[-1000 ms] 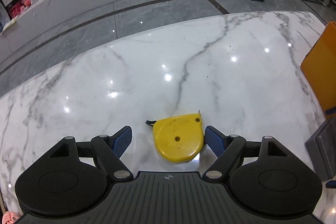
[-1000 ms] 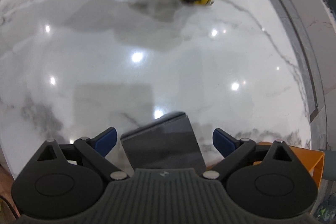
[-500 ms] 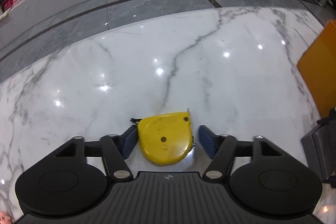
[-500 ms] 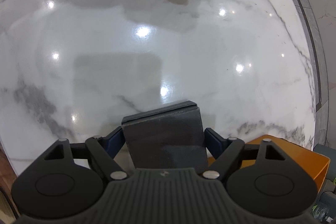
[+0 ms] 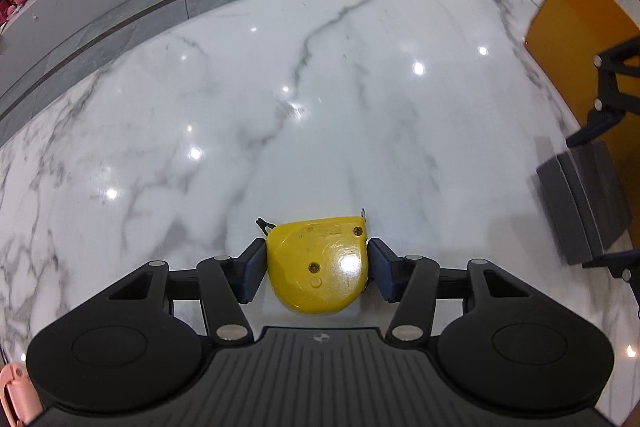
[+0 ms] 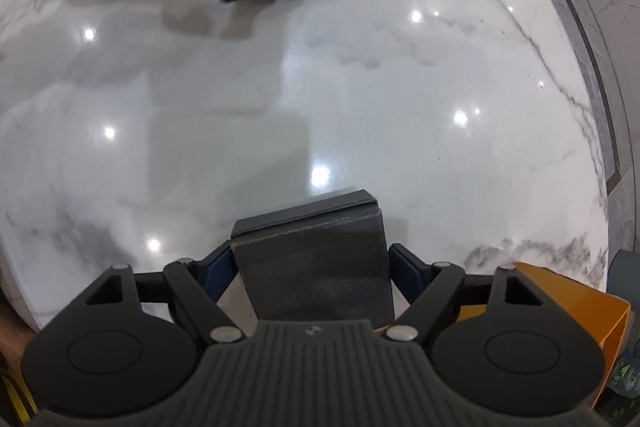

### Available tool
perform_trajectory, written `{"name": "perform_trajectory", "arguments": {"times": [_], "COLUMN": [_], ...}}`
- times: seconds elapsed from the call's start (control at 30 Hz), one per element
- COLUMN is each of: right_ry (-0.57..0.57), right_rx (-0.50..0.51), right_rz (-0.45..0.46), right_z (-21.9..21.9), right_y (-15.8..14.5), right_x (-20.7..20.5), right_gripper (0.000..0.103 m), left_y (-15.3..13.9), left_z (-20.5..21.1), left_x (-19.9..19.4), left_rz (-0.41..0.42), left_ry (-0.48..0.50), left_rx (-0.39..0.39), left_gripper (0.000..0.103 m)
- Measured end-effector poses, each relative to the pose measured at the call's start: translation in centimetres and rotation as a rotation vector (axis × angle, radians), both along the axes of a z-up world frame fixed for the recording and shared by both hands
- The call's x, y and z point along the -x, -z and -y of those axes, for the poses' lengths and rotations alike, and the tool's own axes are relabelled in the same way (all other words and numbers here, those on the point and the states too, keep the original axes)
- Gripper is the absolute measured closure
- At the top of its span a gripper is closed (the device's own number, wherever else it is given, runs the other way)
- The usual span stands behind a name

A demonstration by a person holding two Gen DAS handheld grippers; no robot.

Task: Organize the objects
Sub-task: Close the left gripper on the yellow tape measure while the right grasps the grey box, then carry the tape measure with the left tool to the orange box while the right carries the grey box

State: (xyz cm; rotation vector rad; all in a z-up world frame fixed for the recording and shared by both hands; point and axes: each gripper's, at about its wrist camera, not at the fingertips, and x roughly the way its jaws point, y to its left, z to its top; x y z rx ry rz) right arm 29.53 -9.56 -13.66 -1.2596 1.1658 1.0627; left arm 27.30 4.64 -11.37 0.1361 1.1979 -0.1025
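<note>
The yellow tape measure [image 5: 318, 267] lies flat on the marble worktop [image 5: 320, 107], clamped between the blue pads [image 5: 253, 271] of the left gripper [image 5: 316, 269], its tape hook toward the far edge; its near side is cut off by the gripper body. To the right, the right gripper [image 6: 310, 267] is closed on a dark grey block [image 6: 312, 263], long axis running away from the camera, its near end hidden. An orange bin [image 5: 576, 27] stands at the worktop's right edge, partly out of frame.
</note>
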Motion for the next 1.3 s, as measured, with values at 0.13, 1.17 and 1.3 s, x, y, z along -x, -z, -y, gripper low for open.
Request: {"name": "perform_trajectory", "arguments": {"times": [0.13,1.17,1.3], "right_ry": [0.039,0.176,0.219], "right_rx": [-0.002,-0.021,-0.057], "right_rz": [-0.023,-0.062,-0.048], "right_z": [0.5,3.2,4.2], "right_y": [-0.2,-0.5,-1.7], "right_x": [-0.2,-1.6,-1.4], "right_gripper": [0.022,0.024,0.024], "left_y": [0.0,0.0,-0.6], "left_z": [1.0,2.2,2.7], "left_x": [1.1,2.2,2.7], "left_rz": [-0.026,-0.014,-0.009], "left_ry": [0.042,0.068,0.085], "left_rx": [-0.001,0.026,0.004], "left_gripper": [0.040,0.041,0.041]}}
